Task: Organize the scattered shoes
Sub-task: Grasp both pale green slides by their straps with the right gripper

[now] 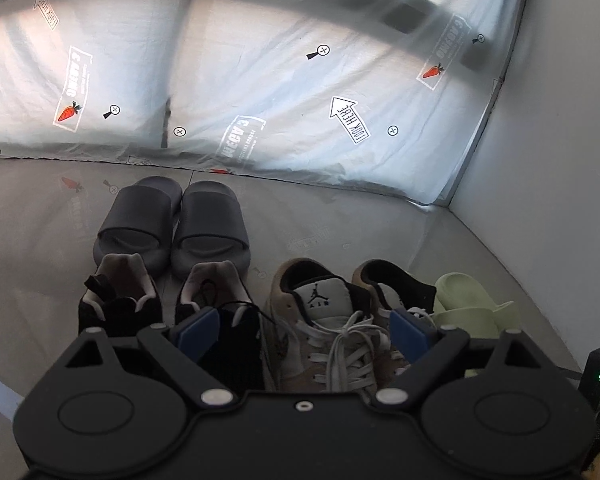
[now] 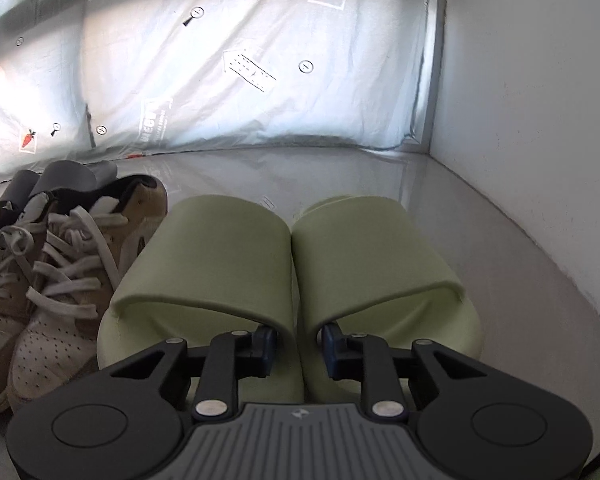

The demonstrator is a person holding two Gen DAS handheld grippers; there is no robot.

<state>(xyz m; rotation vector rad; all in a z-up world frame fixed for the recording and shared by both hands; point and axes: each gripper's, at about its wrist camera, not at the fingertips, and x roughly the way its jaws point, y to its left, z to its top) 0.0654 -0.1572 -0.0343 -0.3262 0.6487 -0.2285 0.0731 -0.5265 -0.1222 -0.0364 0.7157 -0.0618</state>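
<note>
Right hand-held gripper (image 2: 296, 342) pinches the touching inner edges of the two green slides (image 2: 260, 264), side by side on the floor (image 2: 480, 280) near the white wall (image 2: 540, 100). Left hand-held gripper (image 1: 306, 334) hovers spread above the tan sneakers (image 1: 332, 320); black sneakers (image 1: 120, 300) and grey slides (image 1: 172, 224) sit paired alongside.

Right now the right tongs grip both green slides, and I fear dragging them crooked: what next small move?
Probably open the right tongs: they pinch the inner strap edges of the pale green foam slides, already paired beside the tan laced sneakers.
</note>
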